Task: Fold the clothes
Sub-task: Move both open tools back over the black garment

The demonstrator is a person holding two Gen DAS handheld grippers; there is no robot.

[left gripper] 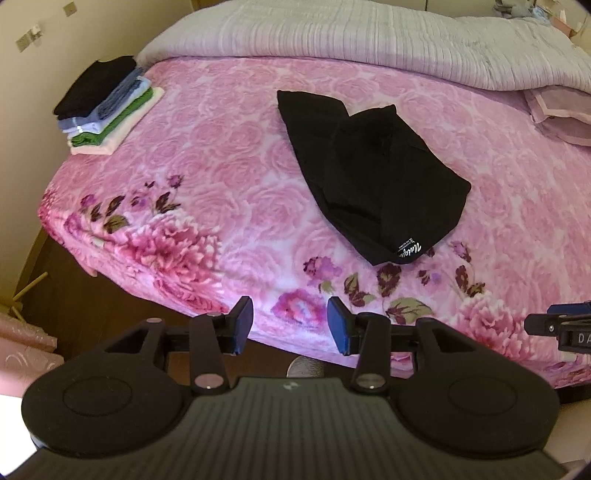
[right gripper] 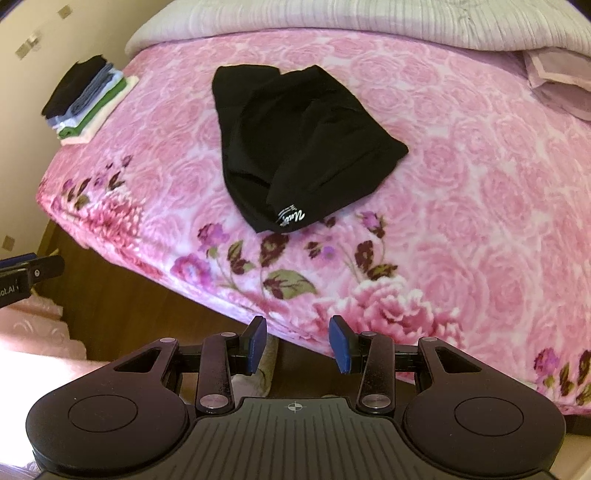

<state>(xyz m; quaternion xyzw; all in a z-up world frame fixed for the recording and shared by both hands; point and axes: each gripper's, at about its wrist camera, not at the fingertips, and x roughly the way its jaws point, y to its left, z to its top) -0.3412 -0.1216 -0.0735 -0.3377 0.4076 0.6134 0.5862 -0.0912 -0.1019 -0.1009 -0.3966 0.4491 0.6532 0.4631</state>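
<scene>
A black garment [left gripper: 369,170] [right gripper: 299,147] lies folded on the pink flowered blanket [left gripper: 221,155] [right gripper: 461,184], a white logo showing at its near corner. A stack of folded clothes [left gripper: 103,107] [right gripper: 85,99], black on top, rests at the bed's far left corner. My left gripper [left gripper: 290,324] hovers open over the bed's near edge, well short of the garment, nothing between its blue pads. My right gripper [right gripper: 298,343] is open too, also at the near edge and empty. Each gripper's tip shows at the side of the other's view.
A grey-white quilt [left gripper: 369,40] [right gripper: 369,18] is bunched along the far side of the bed. A pink pillowcase [left gripper: 561,114] [right gripper: 557,81] lies at the far right. Wooden floor [left gripper: 110,295] [right gripper: 129,306] and a wall [left gripper: 74,37] border the bed on the left.
</scene>
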